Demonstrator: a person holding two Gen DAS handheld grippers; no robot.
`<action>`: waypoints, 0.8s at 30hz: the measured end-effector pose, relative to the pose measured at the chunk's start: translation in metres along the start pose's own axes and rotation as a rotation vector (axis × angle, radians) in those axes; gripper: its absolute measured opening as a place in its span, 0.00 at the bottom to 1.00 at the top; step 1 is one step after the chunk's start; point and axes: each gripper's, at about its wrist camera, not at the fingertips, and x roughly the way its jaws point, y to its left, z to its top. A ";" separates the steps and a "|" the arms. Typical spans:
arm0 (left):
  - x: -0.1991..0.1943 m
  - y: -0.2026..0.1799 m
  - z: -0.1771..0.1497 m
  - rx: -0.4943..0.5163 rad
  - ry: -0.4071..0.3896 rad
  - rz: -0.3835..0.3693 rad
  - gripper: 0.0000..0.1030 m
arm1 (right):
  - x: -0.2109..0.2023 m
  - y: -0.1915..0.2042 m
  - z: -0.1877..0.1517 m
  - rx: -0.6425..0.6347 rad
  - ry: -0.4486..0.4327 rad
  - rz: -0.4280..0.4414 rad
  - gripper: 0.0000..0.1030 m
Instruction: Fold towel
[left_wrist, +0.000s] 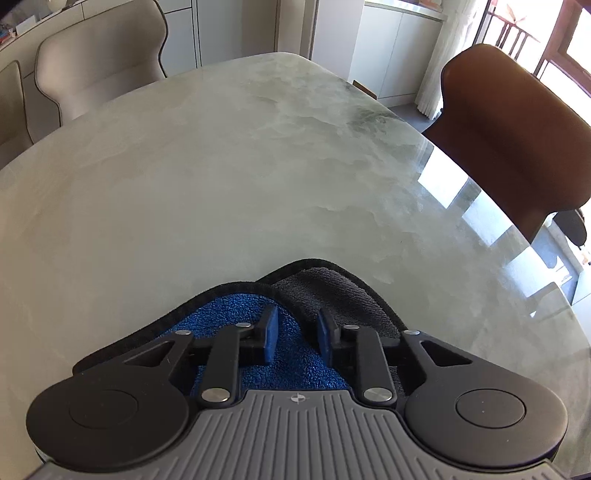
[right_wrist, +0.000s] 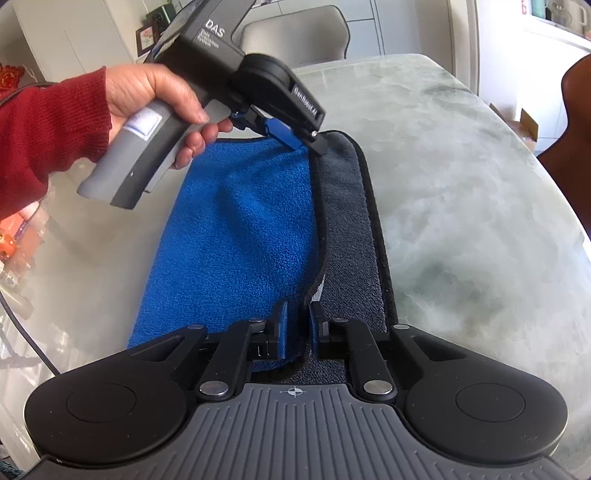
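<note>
Blue-grey towel (right_wrist: 236, 229) lengthwise between left gripper (right_wrist: 308, 144), right gripper (right_wrist: 298, 325)

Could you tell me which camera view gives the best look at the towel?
The right wrist view: it shows the towel along nearly its whole length on the table, blue side folded over the grey side, black-trimmed. The left wrist view shows only one end of it behind the left hand-held gripper.

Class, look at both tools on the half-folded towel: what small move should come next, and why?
Probably lift both tools together. The left tool and the right tool each pinch the towel's folded blue edge, one at each end, so the flap can be carried over.
</note>
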 end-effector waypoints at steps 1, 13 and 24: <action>-0.001 0.003 -0.001 -0.018 -0.003 -0.006 0.12 | 0.000 0.000 0.000 -0.001 -0.001 0.002 0.13; -0.009 0.002 -0.002 -0.022 -0.057 -0.018 0.07 | -0.005 0.000 0.000 -0.008 -0.027 0.028 0.07; -0.029 -0.013 -0.002 -0.007 -0.077 -0.058 0.07 | -0.027 -0.005 -0.006 0.035 -0.052 0.009 0.05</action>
